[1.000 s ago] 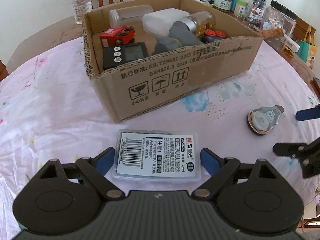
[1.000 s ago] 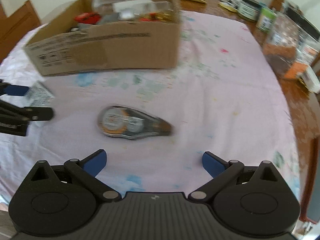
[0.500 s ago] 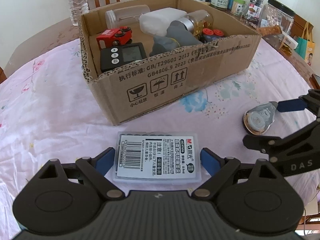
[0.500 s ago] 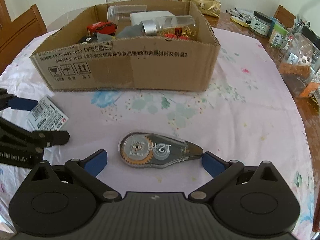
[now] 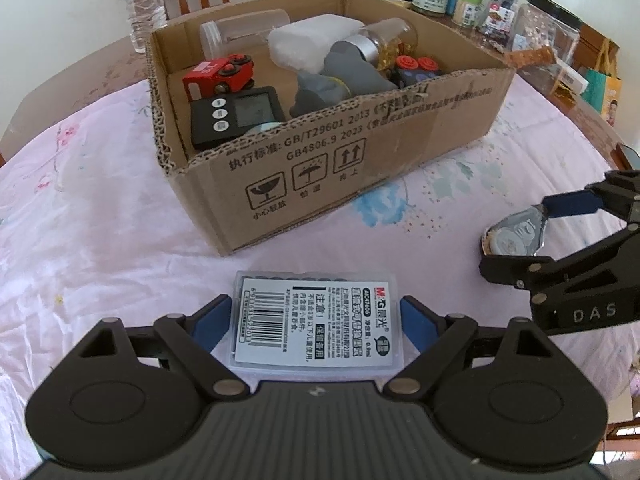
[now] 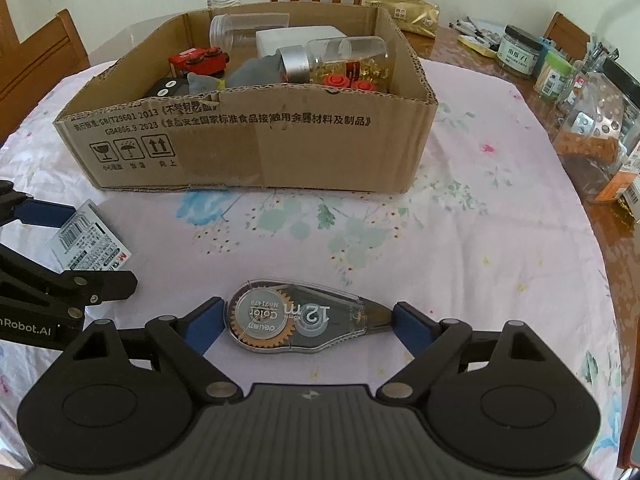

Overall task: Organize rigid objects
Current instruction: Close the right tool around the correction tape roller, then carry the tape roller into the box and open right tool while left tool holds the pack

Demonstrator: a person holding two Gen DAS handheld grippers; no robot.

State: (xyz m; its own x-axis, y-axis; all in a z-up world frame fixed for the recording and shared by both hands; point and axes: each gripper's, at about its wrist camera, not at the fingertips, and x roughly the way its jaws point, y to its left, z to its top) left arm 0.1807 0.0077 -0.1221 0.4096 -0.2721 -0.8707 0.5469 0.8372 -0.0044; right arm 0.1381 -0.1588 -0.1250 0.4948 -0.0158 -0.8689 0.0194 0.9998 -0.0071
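Note:
A clear plastic box of refills (image 5: 316, 320) with a barcode label lies on the pink tablecloth between the fingers of my left gripper (image 5: 316, 308). Its jaws are closing and both blue pads (image 5: 212, 320) touch the box's short sides. A transparent correction tape dispenser (image 6: 304, 320) lies flat between the fingers of my right gripper (image 6: 308, 312). Those jaws are closing too: the right pad meets the dispenser's tip, while a sliver of cloth shows at the left pad. The left wrist view shows the right gripper (image 5: 516, 240) around the dispenser (image 5: 514, 236).
An open cardboard box (image 5: 400, 148) stands just beyond both grippers, holding a red toy truck (image 5: 220, 76), a black timer (image 5: 236, 116), jars and grey items. Jars and containers (image 6: 596, 132) crowd the table's right edge. A water bottle (image 5: 142, 4) and chairs stand behind.
My right gripper came down over the correction tape dispenser and narrowed its jaws around it. My left gripper stayed over the refill box and its pads closed in slightly to the box's sides.

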